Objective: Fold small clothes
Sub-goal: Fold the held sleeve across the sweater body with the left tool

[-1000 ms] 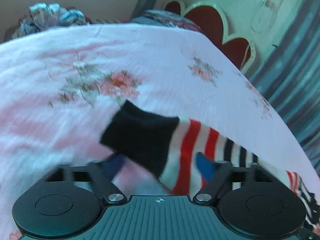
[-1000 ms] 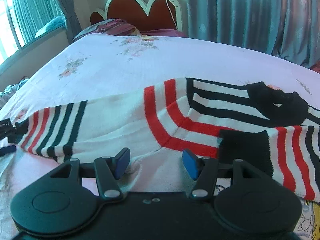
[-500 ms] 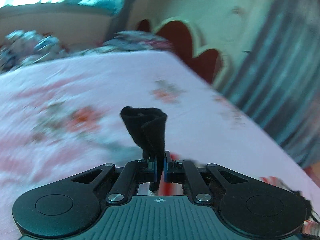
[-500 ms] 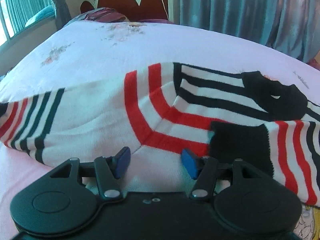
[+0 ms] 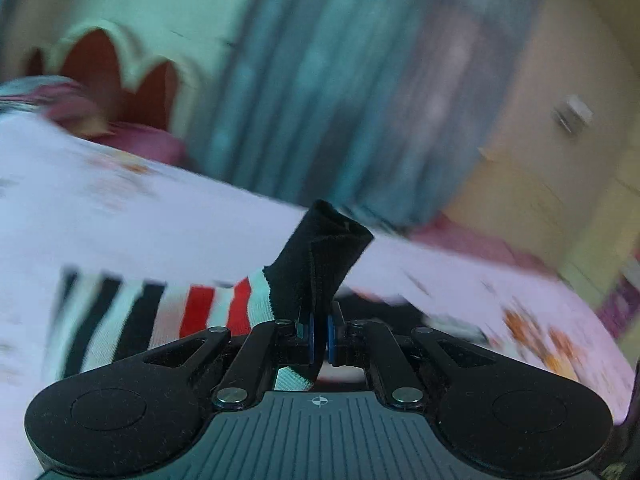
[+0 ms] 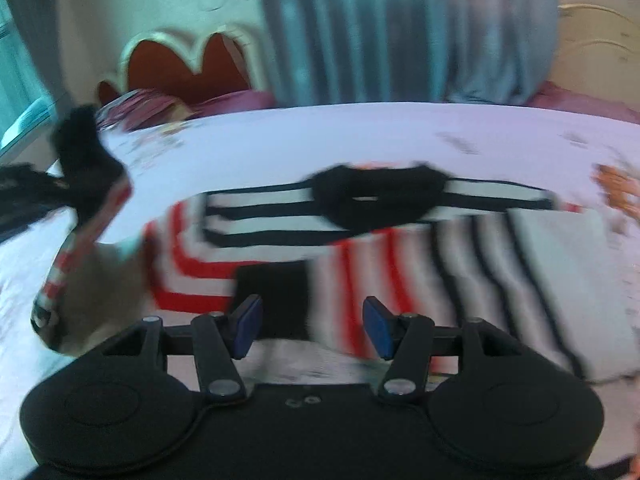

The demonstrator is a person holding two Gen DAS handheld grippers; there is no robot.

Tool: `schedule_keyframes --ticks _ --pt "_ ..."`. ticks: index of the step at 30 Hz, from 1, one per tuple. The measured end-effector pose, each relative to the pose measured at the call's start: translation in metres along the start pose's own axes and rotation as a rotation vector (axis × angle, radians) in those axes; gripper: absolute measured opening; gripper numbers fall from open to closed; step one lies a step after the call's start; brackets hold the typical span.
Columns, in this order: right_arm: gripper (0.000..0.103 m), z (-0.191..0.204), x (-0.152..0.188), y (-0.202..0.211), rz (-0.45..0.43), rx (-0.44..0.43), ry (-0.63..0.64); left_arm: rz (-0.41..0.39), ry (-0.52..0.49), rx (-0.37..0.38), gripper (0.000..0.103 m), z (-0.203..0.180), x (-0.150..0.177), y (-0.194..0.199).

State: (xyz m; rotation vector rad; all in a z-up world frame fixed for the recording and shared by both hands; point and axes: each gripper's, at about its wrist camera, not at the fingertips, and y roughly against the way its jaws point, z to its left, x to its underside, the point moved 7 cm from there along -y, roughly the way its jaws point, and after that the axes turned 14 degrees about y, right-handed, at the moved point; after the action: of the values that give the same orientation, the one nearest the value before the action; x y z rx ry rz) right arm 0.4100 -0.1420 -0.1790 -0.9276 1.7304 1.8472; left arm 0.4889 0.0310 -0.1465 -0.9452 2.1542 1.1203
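A bed (image 6: pixel 360 140) with a pale pink flowered sheet is filling the room, with a red scalloped headboard (image 6: pixel 188 68) and grey-blue curtains (image 6: pixel 400 28) standing behind it; both views are blurred. The small striped sweater (image 6: pixel 400 248), white with red and black stripes, is lying spread on the sheet in front of the right tool (image 6: pixel 312 326). The jaws of this tool are standing apart and are gripping nothing, and the black cuff (image 6: pixel 272 292) of the folded right sleeve is lying just ahead of them. The left tool (image 5: pixel 319 334) is closed on the black cuff of the other sleeve (image 5: pixel 320 252), which is standing up from its pads. In the right view this sleeve (image 6: pixel 86 208) is being held up above the bed at the left side, away from the sweater's body.
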Motion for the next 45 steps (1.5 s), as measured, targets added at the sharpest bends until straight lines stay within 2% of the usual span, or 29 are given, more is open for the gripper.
schedule_keyframes --ticks 3,6,7,9,11,12,13,14,18,20,24,28,29,31,34,37,41,43,44,45 --pt "0.055 -0.038 0.012 0.013 0.007 0.051 -0.046 0.126 -0.095 0.023 0.005 -0.04 0.042 -0.037" --pt "0.057 -0.065 0.023 0.02 0.015 0.071 -0.083 0.222 -0.202 -0.011 0.005 -0.058 0.085 -0.058" --pt "0.059 -0.069 0.025 0.021 0.015 0.072 -0.089 0.246 -0.229 -0.031 0.006 -0.06 0.097 -0.059" --pt "0.061 -0.074 0.027 0.021 0.01 0.061 -0.095 0.24 -0.26 -0.053 0.007 -0.062 0.106 -0.054" --pt "0.063 -0.075 0.026 0.02 0.001 0.039 -0.101 0.248 -0.254 -0.062 0.029 -0.059 0.102 -0.047" --pt "0.065 -0.075 0.024 0.02 -0.004 0.022 -0.106 0.25 -0.238 -0.078 0.058 -0.056 0.099 -0.04" --pt "0.068 -0.073 0.022 0.018 -0.005 0.006 -0.111 0.233 -0.224 -0.094 0.077 -0.055 0.094 -0.037" --pt "0.069 -0.072 0.021 0.018 -0.007 -0.01 -0.115 0.2 -0.214 -0.103 0.079 -0.05 0.091 -0.033" --pt "0.073 -0.056 0.012 0.005 -0.004 -0.087 -0.111 0.137 -0.238 -0.174 0.079 -0.024 0.078 -0.008" --pt "0.072 -0.048 0.012 -0.008 0.031 -0.094 -0.091 0.097 -0.243 -0.234 0.079 -0.002 0.072 0.009" --pt "0.058 -0.037 0.012 -0.028 0.065 -0.125 -0.079 0.012 -0.216 -0.381 0.079 0.046 0.06 0.044" --pt "0.054 -0.029 0.008 -0.044 0.078 -0.111 -0.044 -0.018 -0.174 -0.494 0.079 0.087 0.057 0.062" --pt "0.051 -0.028 0.007 -0.047 0.079 -0.107 -0.04 -0.006 -0.157 -0.503 0.079 0.095 0.058 0.062" --pt "0.032 -0.025 0.006 -0.049 0.079 -0.113 -0.031 0.003 -0.151 -0.503 0.079 0.101 0.06 0.058" --pt "0.017 -0.018 0.002 -0.046 0.07 -0.142 -0.024 -0.003 -0.201 -0.49 0.079 0.098 0.063 0.045" --pt "0.014 -0.013 -0.006 -0.036 0.036 -0.135 0.002 -0.021 -0.203 -0.477 0.078 0.093 0.061 0.035" --pt "0.014 -0.025 -0.024 -0.005 -0.067 -0.041 0.053 -0.064 -0.233 -0.484 0.077 0.086 0.056 0.029" --pt "0.014 -0.039 -0.028 0.006 -0.087 0.001 0.062 -0.062 -0.228 -0.488 0.059 0.088 0.055 0.024" --pt "0.014 -0.049 -0.029 0.01 -0.09 0.03 0.068 -0.054 -0.217 -0.491 0.053 0.09 0.054 0.022" --pt "0.014 -0.057 -0.027 0.013 -0.088 0.052 0.068 -0.046 -0.205 -0.481 0.041 0.091 0.054 0.02"
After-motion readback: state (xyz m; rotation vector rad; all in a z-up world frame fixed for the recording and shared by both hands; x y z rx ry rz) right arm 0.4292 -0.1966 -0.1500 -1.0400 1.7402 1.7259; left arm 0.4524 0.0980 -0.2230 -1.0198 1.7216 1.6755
